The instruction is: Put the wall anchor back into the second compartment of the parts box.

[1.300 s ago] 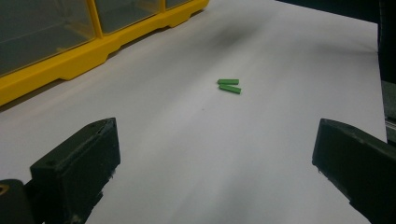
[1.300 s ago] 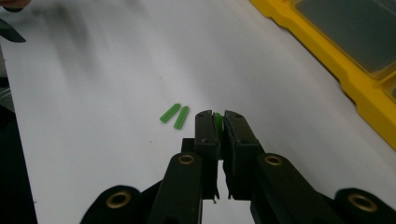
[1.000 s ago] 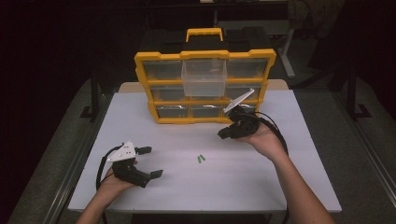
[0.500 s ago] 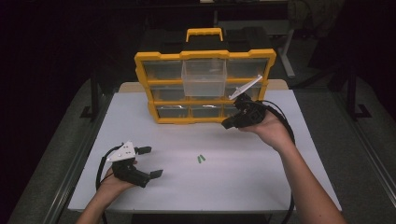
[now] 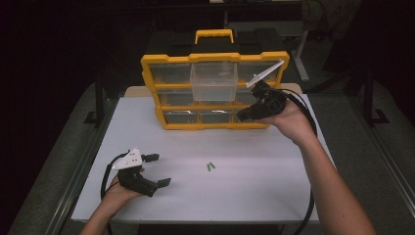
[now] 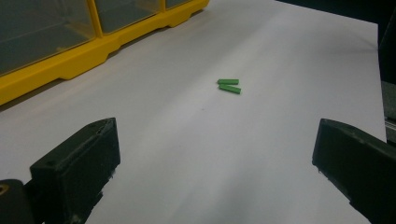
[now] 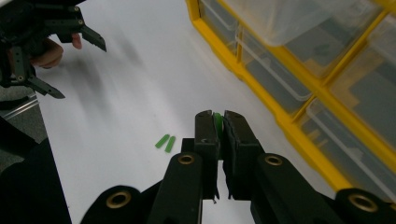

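One green peg (image 7: 217,122) is clamped between the closed jaws of the right gripper (image 7: 216,122), held up near the pulled-out clear drawer (image 5: 214,82), while two pegs (image 5: 210,167) are left on the table (image 5: 274,181) before the wide-open, empty left gripper (image 5: 157,169).

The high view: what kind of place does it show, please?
Probably a workshop or lab bench. A white table carries a yellow parts organiser with clear drawers, two small green pieces lie loose, and dark floor and metal frames surround it.
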